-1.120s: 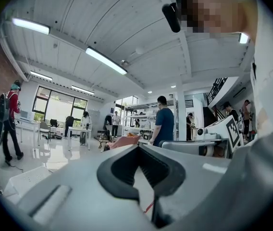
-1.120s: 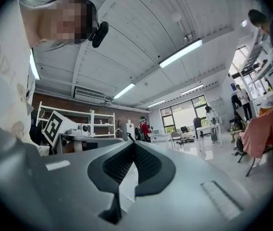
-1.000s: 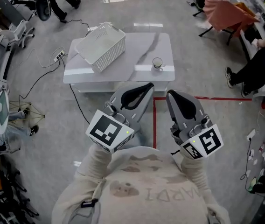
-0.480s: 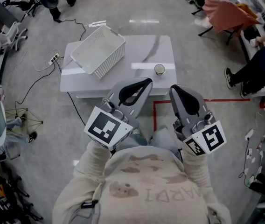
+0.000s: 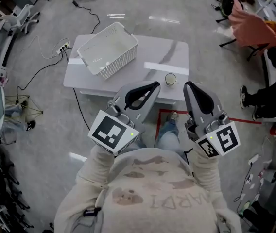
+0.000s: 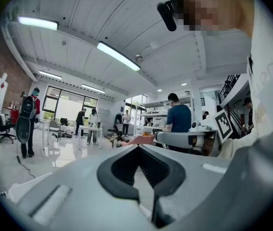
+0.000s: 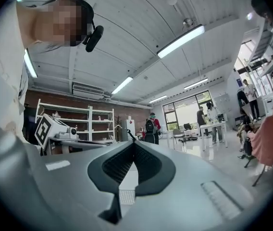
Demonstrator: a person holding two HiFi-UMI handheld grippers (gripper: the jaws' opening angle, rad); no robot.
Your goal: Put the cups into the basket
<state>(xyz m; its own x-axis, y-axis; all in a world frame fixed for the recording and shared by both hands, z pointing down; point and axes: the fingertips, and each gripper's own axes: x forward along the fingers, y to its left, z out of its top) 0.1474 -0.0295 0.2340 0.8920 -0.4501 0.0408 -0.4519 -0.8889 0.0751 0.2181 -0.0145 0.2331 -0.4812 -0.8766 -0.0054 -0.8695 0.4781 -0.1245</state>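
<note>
White table (image 5: 150,57) with basket (image 5: 120,62) and 1 cup (image 5: 170,79), seemingly empty

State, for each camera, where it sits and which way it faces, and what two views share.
Head view: on the person's head, facing steeply down at the table, basket and cup; shows the torso, left gripper and right gripper.
Left gripper view: on the left gripper, facing along its shut jaws, level and up to the ceiling; shows the torso.
Right gripper view: on the right gripper, likewise facing the ceiling; shows the torso.
Shared: each gripper view shows the other gripper, as does the head view.
</note>
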